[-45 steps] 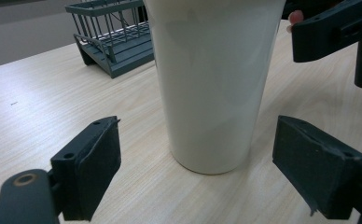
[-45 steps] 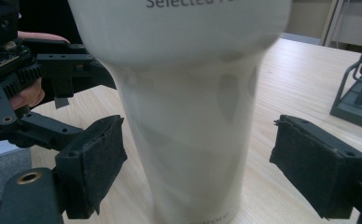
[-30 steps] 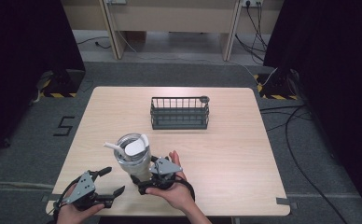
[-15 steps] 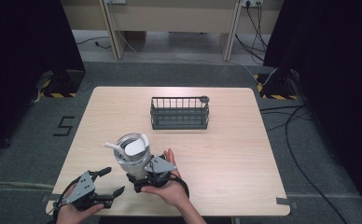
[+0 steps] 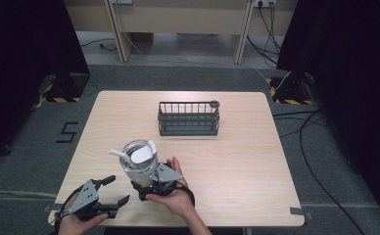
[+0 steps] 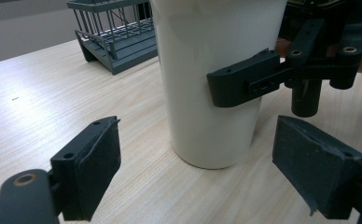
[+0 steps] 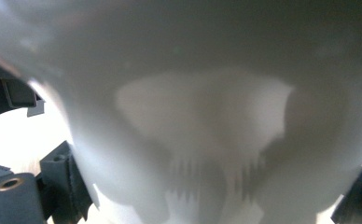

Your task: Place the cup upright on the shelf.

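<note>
Near the front edge of the wooden table (image 5: 237,156), a white cup (image 5: 138,164) stood upright with a white utensil (image 5: 118,153) leaning out of its mouth. The right gripper (image 5: 151,183) was clamped around the cup's lower wall, 1 jaw pressed flat against its side in the left gripper view. The left gripper (image 5: 115,190) rested just left of the cup, its 2 jaws spread wide and holding nothing. A dark wire rack (image 5: 188,118) sat farther back, well apart from the cup.
</note>
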Motion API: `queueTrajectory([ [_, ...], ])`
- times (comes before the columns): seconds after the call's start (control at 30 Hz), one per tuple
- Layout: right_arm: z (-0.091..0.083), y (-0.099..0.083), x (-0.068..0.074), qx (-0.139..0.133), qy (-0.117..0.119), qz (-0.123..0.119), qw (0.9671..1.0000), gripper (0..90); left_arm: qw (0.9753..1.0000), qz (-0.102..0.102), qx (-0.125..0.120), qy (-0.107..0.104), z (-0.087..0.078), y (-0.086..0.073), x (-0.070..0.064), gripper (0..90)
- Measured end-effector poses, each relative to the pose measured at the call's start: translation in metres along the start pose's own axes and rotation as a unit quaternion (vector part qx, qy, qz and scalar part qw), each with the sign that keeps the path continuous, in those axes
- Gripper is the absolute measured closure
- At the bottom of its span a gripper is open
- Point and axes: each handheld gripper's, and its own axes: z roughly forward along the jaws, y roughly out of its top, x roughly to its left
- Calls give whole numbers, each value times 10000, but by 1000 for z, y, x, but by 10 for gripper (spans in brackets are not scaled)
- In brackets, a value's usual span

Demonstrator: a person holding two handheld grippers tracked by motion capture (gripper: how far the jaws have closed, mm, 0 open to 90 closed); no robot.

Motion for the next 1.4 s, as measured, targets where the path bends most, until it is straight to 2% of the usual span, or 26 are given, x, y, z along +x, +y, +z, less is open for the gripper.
queueTrajectory([
  [0.2, 0, 1, 0, 32, 2, -26, 10000, 110, 10000, -9, -4, -4, -1, 0, 0, 147],
  [0.4, -2, 5, -1, -23, 20, 126, 9999, 111, 10000, 8, -38, 2, -1, 0, 1, 147],
  [0.5, -3, 8, -2, -47, -21, 50, 10000, 111, 10000, 7, -37, 5, -1, 0, 1, 147],
  [0.57, -5, 12, -2, -54, -44, 69, 10000, 111, 9999, 95, -73, 52, -1, 1, 2, 147],
  [0.67, -7, 15, -4, -67, -63, 49, 9999, 111, 10000, 8, -44, 9, -1, 0, 1, 147],
  [0.7, -7, 17, -5, -72, -81, 21, 9999, 111, 9999, 102, -78, 51, -1, 1, 2, 147],
  [0.73, -8, 20, -6, -81, -106, 17, 9999, 111, 9999, 100, -80, 50, -1, 1, 2, 147],
  [0.77, -9, 21, -7, -76, -120, 6, 9999, 111, 10000, 7, -44, 14, -1, 0, 1, 148],
  [1.4, -19, 41, -29, -178, -467, 78, 9987, 112, 10000, -11, -64, 16, -2, 0, 1, 149],
])
